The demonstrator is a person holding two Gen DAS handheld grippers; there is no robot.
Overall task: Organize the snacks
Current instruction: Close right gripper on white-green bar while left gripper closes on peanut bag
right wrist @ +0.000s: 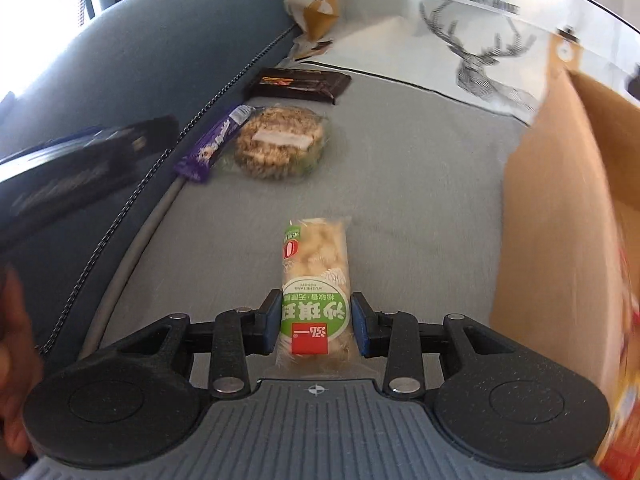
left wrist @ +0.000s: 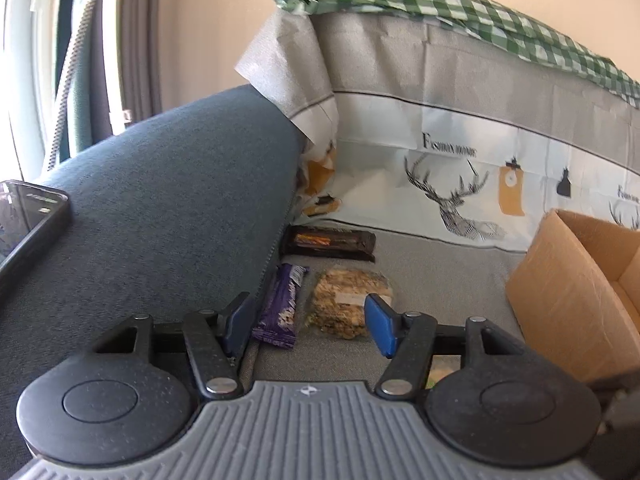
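Note:
My right gripper (right wrist: 316,314) is shut on a clear snack pack with a green and red label (right wrist: 316,272), which points away from me over the grey seat (right wrist: 400,168). My left gripper (left wrist: 308,312) is open and holds nothing. Just beyond its fingers lie a purple bar (left wrist: 282,304) and a round wrapped granola cake (left wrist: 348,300), side by side against the armrest. Behind them lies a dark brown bar (left wrist: 332,242). The right wrist view shows the same purple bar (right wrist: 214,144), cake (right wrist: 280,142) and brown bar (right wrist: 300,84) at the left rear. An open cardboard box (right wrist: 552,200) stands to the right.
A blue-grey sofa armrest (left wrist: 160,200) rises on the left with a black phone (left wrist: 28,220) on it. A deer-print cloth (left wrist: 452,200) covers the backrest. The cardboard box (left wrist: 568,300) bounds the right side. A hand (right wrist: 12,340) shows at the left edge.

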